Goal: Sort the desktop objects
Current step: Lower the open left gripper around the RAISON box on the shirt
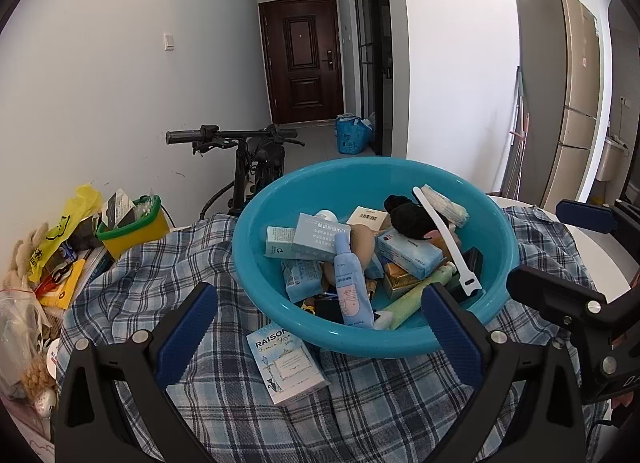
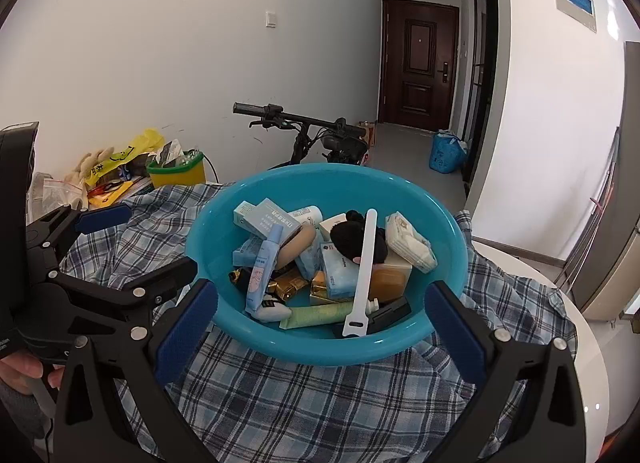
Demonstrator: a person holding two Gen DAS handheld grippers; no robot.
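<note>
Nearest the lens, low in the left wrist view, the left gripper point(image 1: 320, 327) was seen spread wide with nothing between its blue pads; in the right wrist view the right gripper point(image 2: 322, 327) was likewise held apart and empty. Between the left fingers, at lower centre of the left wrist frame, a white "RAISON" box point(image 1: 286, 367) was lying flat on the plaid cloth point(image 1: 400, 415), just outside the near wall of the teal basin point(image 1: 256, 263).

Filling the middle of both frames, the basin was heaped with small things: a pale blue tube point(image 1: 352, 287), a green tube point(image 1: 416, 295), light blue cartons point(image 1: 408, 253), a white strap point(image 2: 362, 275) laid across the pile, a black plush item point(image 2: 360, 241) and gold packets point(image 2: 288, 285).

At the left edge, beyond the cloth, a yellow tub with a green rim point(image 1: 132, 227) was standing among loose clutter. Farthest off, a bicycle point(image 1: 248, 151) and a dark door point(image 1: 302, 59) were visible.

As a judgement: the box could be pushed along the loose cloth rather than gripped, because the fabric may bunch under the pads. The heap could also be toppled if the strap were dragged, since it rests over several items.
</note>
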